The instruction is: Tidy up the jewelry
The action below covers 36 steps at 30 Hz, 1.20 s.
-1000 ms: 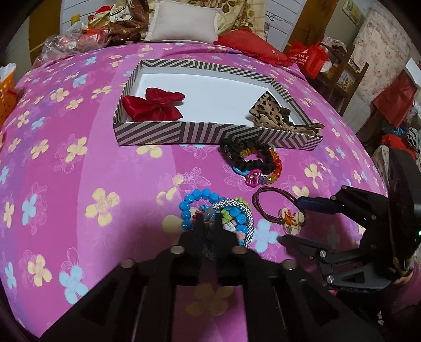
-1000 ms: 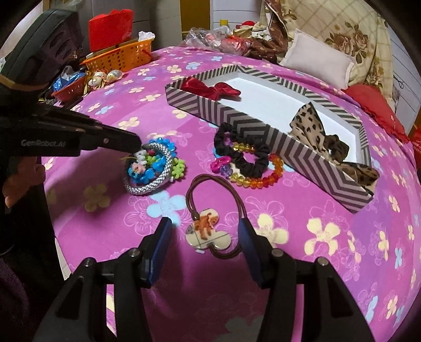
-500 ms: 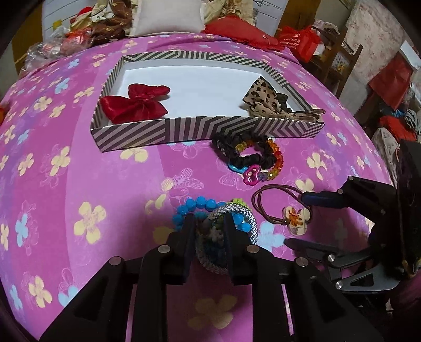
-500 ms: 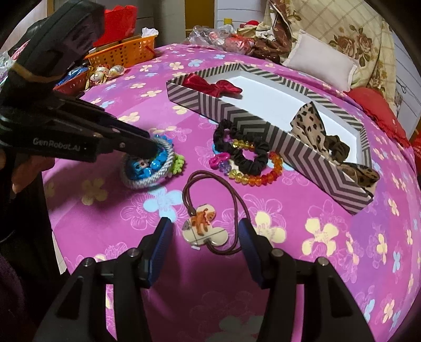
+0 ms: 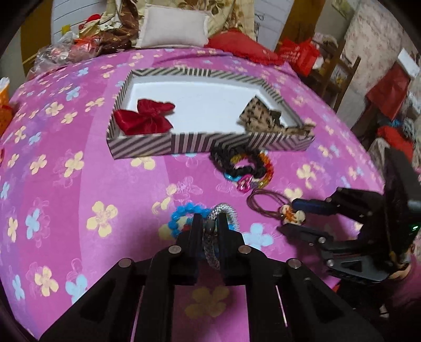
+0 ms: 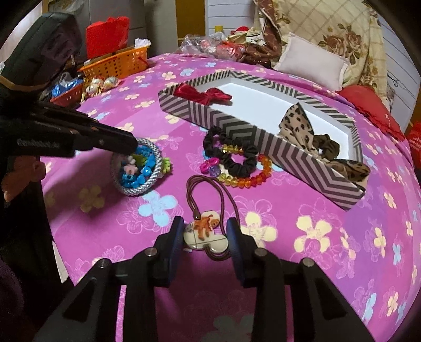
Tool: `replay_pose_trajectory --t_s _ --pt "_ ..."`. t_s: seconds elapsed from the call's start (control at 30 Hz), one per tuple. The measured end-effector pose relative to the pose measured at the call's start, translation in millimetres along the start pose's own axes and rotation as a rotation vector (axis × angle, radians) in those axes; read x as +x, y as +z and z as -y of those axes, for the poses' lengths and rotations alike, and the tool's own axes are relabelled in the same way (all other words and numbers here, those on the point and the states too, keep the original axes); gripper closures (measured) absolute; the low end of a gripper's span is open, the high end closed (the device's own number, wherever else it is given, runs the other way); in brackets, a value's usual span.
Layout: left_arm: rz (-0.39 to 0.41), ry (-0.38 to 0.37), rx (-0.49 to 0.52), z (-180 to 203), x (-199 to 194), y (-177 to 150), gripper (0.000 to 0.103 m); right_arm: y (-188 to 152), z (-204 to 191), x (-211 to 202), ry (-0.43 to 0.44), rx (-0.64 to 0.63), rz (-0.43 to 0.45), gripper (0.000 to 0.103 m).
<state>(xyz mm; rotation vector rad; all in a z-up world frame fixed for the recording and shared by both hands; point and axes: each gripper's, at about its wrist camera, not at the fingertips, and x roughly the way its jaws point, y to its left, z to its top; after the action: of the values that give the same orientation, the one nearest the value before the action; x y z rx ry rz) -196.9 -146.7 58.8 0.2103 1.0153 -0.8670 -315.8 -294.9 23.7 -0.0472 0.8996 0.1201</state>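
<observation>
Silver mesh, that bangle [image 5: 222, 210], pinched at its near rim between the closed fingers of the left gripper [image 5: 210, 223] and tipped up on edge off the pink floral bedspread [image 5: 79, 210], with the blue bead bracelet [image 5: 181, 214] and small pastel charms [image 6: 136, 164] nested in or against it. Best lifted slowly and kept level, judging by the loose load inside: a tilt could spill beads. Then over the striped wall and down onto the white floor of the striped tray [image 5: 142, 147], between the two bows. Further right, the right gripper [image 6: 205, 231] open, fingers straddling the cartoon charm [image 6: 205, 234] of the brown hair tie [image 6: 210, 189], not yet closed on it; squeezing the hard charm rather than the thin cord looks the safer hold. Count now: one silver bangle, one blue bracelet, one brown tie, one black scrunchie [image 6: 231, 155] tangled with one multicoloured bead bracelet [image 6: 250, 179] just outside the tray. Inside the tray, two: one red bow [image 5: 146, 119], one leopard-print bow [image 5: 265, 119] draped over the right corner. Beyond, one orange basket [image 6: 115, 63] at the bed's edge and one pale pillow [image 5: 172, 25].
</observation>
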Motion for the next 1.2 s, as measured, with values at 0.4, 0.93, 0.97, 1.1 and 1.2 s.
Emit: replay_pose_trajectory --t_s 0.4,0.93,0.97,1.1,1.2 --pt "0.037 -0.069 -0.056 -4 -26 7 0.101 13 -2 -30 -0.016 -0.004 0.077 0.069" --pt "0.033 -0.083 -0.108 -8 -33 13 0.089 13 -1 -36 -0.021 0.014 0.089 0.069" --pt "0.015 -0.081 -0.123 -11 -29 12 0.089 13 0 -36 -0.021 0.014 0.089 0.069" --pt "0.004 -0.121 -0.164 -21 -24 7 0.089 13 0 -35 -0.018 0.019 0.087 0.069" --pt "-0.007 -0.120 -0.175 -25 -22 6 0.089 14 -2 -32 -0.016 0.016 0.081 0.069"
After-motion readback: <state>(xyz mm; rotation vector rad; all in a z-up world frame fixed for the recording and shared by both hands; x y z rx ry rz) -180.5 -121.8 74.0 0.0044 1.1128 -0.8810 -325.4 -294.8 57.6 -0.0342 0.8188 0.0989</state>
